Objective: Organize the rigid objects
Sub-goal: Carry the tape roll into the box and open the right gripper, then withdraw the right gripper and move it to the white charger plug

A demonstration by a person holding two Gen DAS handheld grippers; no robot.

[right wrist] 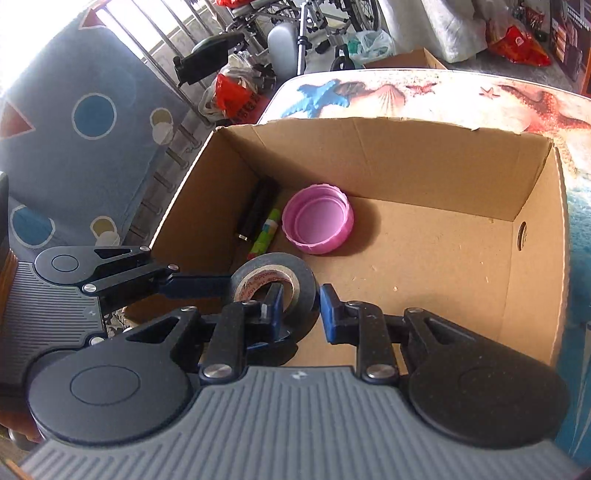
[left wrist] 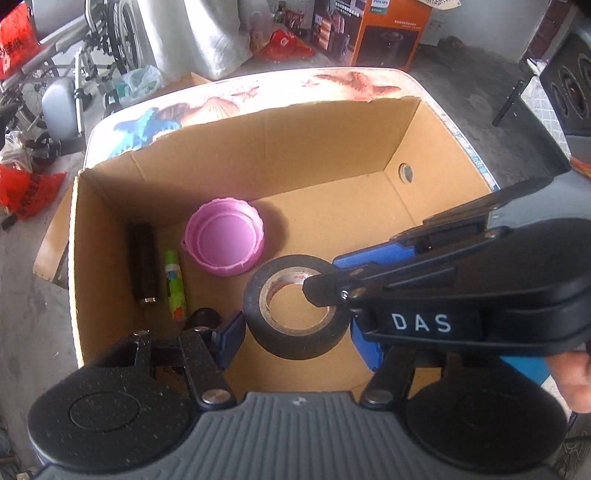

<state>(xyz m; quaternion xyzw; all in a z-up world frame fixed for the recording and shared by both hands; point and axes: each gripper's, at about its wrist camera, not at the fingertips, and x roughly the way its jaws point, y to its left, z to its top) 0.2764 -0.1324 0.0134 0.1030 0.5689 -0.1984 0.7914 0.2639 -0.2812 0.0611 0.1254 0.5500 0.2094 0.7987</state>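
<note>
A black tape roll [left wrist: 295, 308] [right wrist: 275, 286] hangs over the near end of an open cardboard box [left wrist: 332, 147] [right wrist: 535, 258]. My left gripper [left wrist: 295, 332] spans the roll's outside, one blue pad [left wrist: 231, 338] on its left, the other hidden behind the right gripper. My right gripper [right wrist: 301, 306] has one finger [right wrist: 275, 306] inside the roll's hole and one outside its wall, which it touches or nearly touches. In the box lie a pink lid [left wrist: 224, 238] [right wrist: 317, 223], a black cylinder [left wrist: 144, 267] [right wrist: 256, 212] and a green tube [left wrist: 174, 284] [right wrist: 266, 234].
The box sits on a table with a sea-creature print [left wrist: 229, 99] [right wrist: 443, 92]. Around it are a wheelchair [left wrist: 85, 48], red bags [left wrist: 26, 188], an orange carton [left wrist: 388, 33] and a blue patterned cloth [right wrist: 74, 129] at the left.
</note>
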